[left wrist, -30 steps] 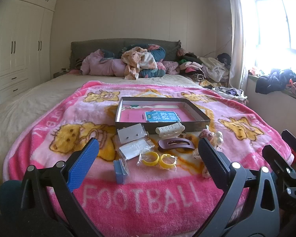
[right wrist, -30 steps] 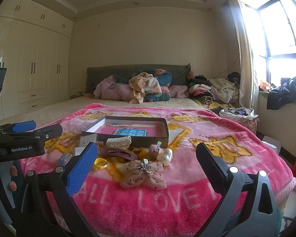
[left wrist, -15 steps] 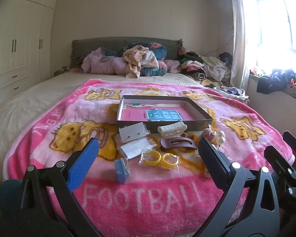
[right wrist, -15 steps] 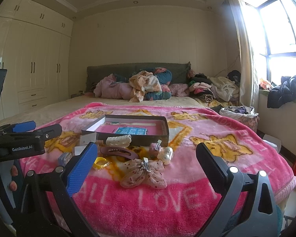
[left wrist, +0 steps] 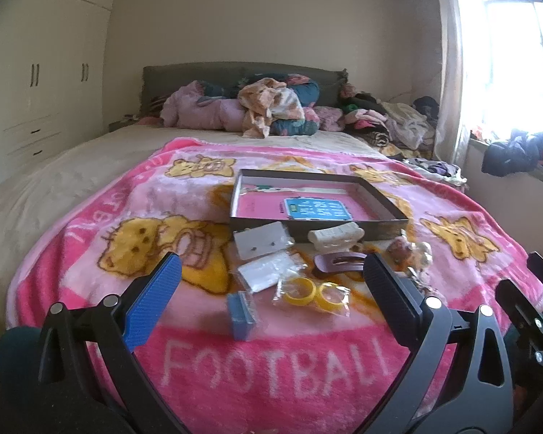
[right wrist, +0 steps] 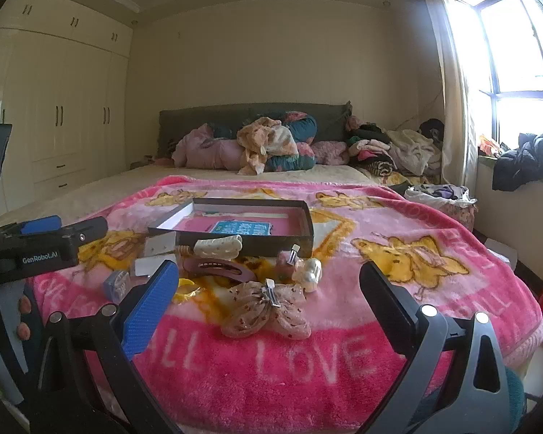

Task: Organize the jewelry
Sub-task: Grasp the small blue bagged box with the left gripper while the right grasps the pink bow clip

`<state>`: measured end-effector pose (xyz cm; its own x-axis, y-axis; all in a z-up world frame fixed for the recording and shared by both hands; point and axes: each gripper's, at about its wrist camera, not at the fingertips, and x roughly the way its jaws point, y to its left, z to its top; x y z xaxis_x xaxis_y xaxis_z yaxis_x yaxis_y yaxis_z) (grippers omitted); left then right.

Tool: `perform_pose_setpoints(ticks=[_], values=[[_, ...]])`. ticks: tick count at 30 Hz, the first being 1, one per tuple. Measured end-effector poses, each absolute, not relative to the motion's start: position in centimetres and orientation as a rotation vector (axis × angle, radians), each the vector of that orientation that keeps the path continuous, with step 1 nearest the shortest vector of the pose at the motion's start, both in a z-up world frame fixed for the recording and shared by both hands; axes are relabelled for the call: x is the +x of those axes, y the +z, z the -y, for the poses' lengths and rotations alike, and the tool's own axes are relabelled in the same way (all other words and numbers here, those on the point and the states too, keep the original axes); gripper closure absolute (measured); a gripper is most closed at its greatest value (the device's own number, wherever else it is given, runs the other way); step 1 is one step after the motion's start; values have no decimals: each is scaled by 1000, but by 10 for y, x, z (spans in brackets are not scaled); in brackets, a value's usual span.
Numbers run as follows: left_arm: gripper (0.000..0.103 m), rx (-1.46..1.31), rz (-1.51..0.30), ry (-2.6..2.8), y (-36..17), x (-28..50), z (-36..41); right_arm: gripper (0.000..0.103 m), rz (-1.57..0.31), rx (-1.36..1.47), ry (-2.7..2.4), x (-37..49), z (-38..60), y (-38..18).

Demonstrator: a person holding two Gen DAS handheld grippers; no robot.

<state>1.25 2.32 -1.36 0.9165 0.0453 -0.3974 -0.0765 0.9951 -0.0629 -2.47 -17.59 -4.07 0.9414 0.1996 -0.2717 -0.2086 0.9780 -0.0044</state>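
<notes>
Both tools held above the near edge of the bed, over the pink blanket (left wrist: pixel 90 224). Left tool (left wrist: pixel 271 289) jaws wide apart, empty. Right tool (right wrist: pixel 269 287) jaws wide apart, empty. Jewelry lies loose in front of the open box (left wrist: pixel 383 226): cream claw clip (left wrist: pixel 335 238), mauve hair clip (left wrist: pixel 338 263), bagged yellow bangles (left wrist: pixel 311 293), blue packet (left wrist: pixel 240 313), two white earring cards (left wrist: pixel 262 242), beige bow clip (right wrist: pixel 266 311) nearest the right tool.
</notes>
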Motion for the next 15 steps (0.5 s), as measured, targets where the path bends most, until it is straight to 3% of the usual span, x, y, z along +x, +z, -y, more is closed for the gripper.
perform_pose_setpoints(ticks=[15], values=[[11, -125, -562, 138, -37, 49, -72, 6, -483, -37, 228, 36, 155, -68]])
